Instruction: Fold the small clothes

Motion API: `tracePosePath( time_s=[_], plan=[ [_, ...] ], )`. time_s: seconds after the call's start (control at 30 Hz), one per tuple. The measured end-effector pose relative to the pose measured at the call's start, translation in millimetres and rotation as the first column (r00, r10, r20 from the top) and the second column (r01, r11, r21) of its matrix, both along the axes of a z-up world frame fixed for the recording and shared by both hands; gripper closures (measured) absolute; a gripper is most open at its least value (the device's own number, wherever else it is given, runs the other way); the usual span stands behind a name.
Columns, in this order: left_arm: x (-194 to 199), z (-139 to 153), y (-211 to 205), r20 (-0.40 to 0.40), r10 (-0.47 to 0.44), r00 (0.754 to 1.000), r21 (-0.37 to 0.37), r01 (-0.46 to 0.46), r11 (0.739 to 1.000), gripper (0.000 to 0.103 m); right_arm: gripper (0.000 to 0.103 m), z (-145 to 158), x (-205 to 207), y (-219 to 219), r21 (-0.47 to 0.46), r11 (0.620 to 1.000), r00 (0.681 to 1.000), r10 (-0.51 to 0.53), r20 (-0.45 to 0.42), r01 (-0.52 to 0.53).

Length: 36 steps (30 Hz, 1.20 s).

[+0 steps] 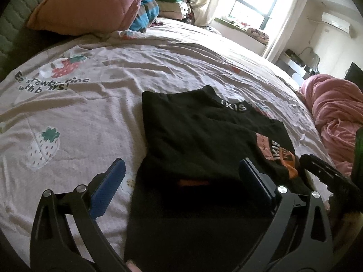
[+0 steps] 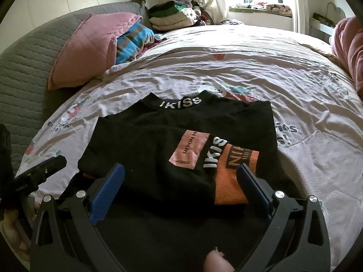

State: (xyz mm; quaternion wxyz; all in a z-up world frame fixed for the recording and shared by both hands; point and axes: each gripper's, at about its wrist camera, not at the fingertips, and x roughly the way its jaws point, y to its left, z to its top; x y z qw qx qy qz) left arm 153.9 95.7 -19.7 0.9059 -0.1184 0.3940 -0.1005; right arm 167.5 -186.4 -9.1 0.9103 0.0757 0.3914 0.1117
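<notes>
A black top with white "IKISS" lettering, a pink patch and orange cuff lies partly folded on the bed, sleeves laid over its body; it also shows in the right wrist view. My left gripper is open, hovering just above the garment's near left edge, holding nothing. My right gripper is open over the near edge, its right finger beside the orange cuff. Each gripper's body shows at the edge of the other's view.
The bed has a pale strawberry-print cover. A pink pillow and striped cloth lie by the grey headboard. Stacked clothes sit far back. A pink blanket is bunched at the right edge.
</notes>
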Motion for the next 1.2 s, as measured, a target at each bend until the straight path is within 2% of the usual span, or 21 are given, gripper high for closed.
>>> tracePosePath(
  time_s=[0.43, 1.2],
  plan=[
    [-21, 3, -4, -0.015, -0.005, 1.000, -0.025, 0.005, 1.000, 0.010, 0.005, 10, -14, -10, 0.021, 1.000, 1.000, -0.006, 0.020, 0.006],
    [-63, 14, 2, -0.015, 0.025, 1.000, -0.006, -0.025, 1.000, 0.010, 0.005, 35, -51, -15, 0.040, 0.998, 0.997, 0.036, 0.066, -0.039]
  ],
)
